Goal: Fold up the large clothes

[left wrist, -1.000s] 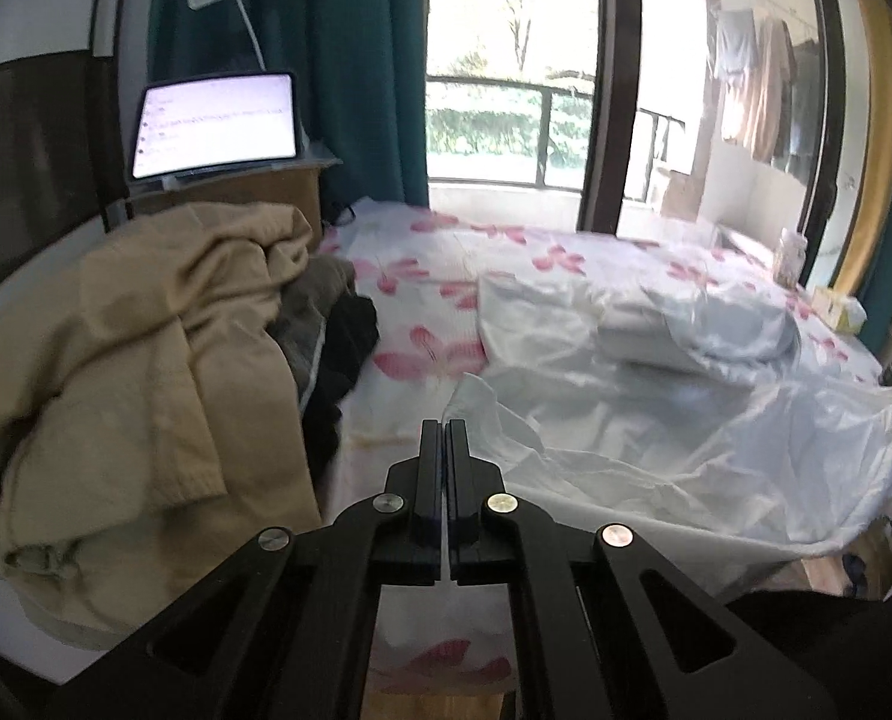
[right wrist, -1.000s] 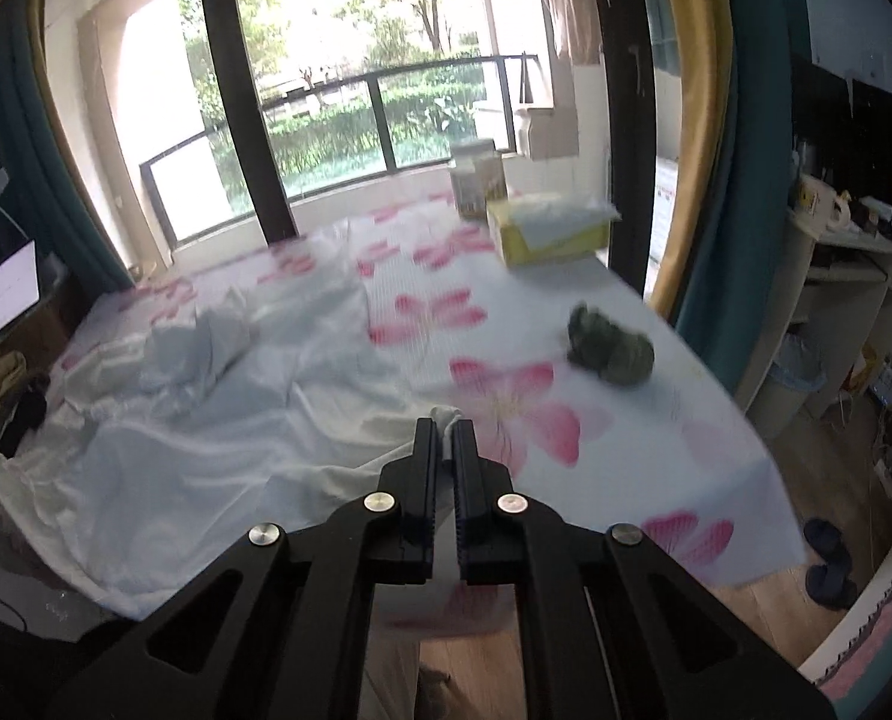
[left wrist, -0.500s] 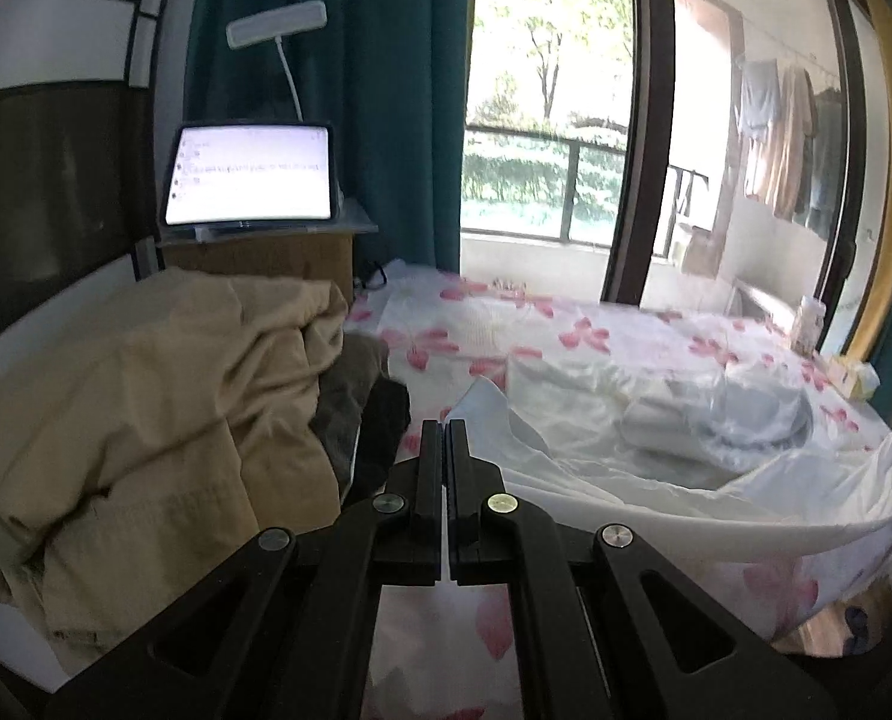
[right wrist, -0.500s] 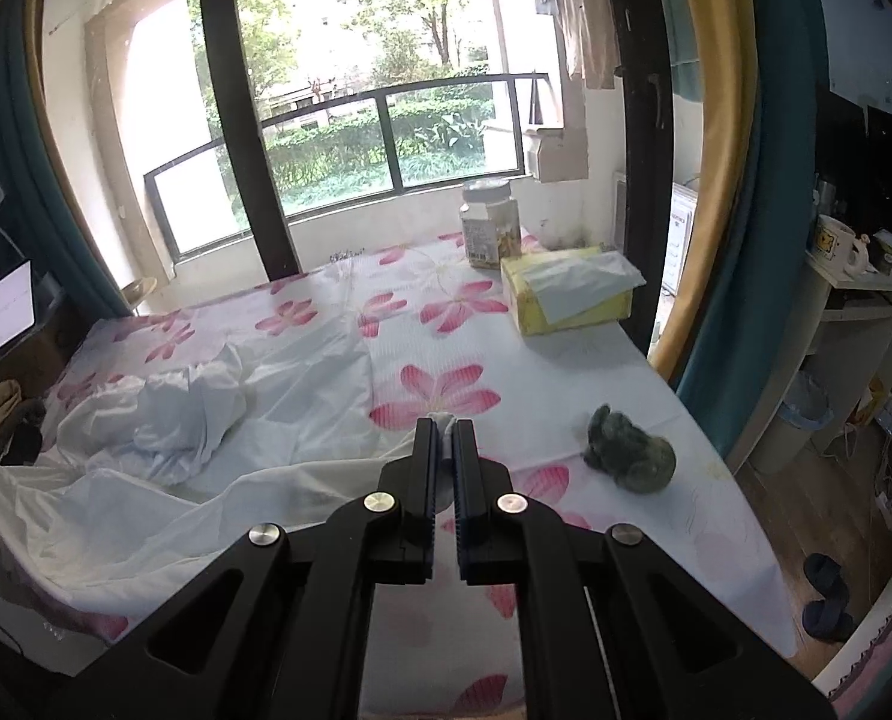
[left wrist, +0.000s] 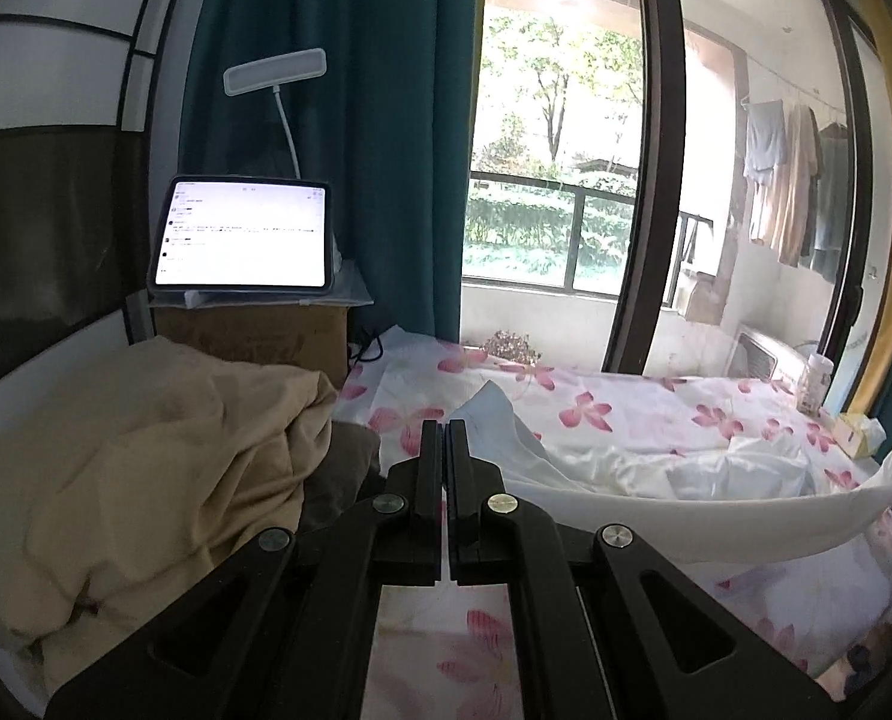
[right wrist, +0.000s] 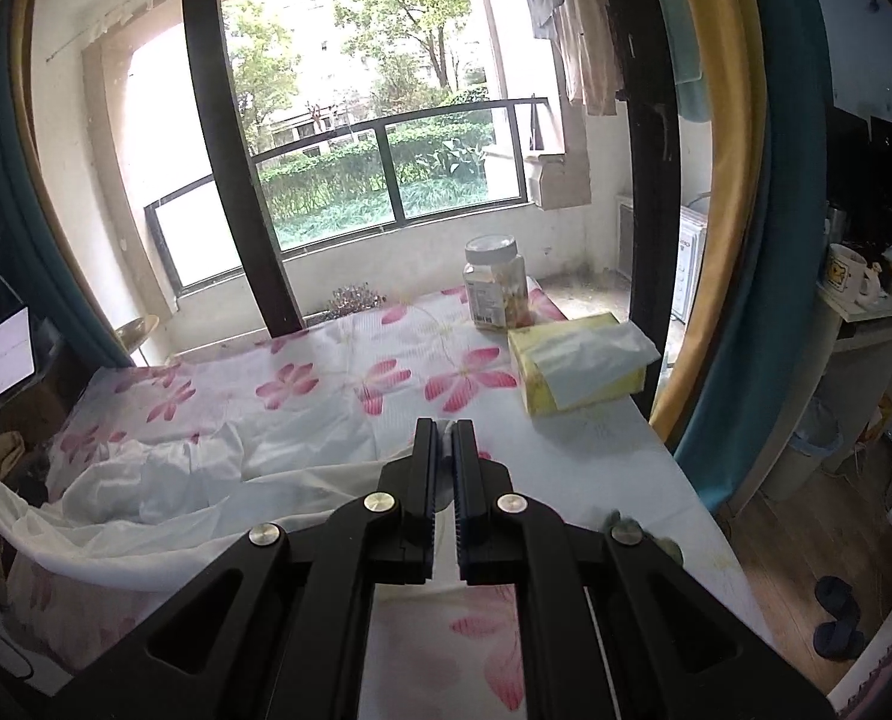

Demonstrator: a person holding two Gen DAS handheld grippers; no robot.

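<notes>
A bed [right wrist: 338, 372] with a white cover printed with pink flowers stands before a large window and a balcony with a black railing. On the bed lies a big white cloth [left wrist: 685, 474], crumpled in the middle. Its near edge is lifted off the bed and hangs in a curve between the two grippers. The left gripper [left wrist: 446, 438] is clenched on one corner of the cloth, which sticks up just beside its fingertips. The right gripper [right wrist: 444, 438] is closed on the other corner; a small fold of white fabric shows between its fingers.

To the left, a beige blanket [left wrist: 146, 468] is piled up, with some dark clothes [left wrist: 344, 468] beside it. Behind them a lit tablet [left wrist: 242, 234] stands on a brown box under a white lamp [left wrist: 275, 71]. At the far right corner of the bed there are a plastic jar [right wrist: 495, 282] and a yellow tissue box [right wrist: 577, 360], near each other. A small green object [right wrist: 643, 531] lies on the bed beside the right gripper, partly hidden by it.
</notes>
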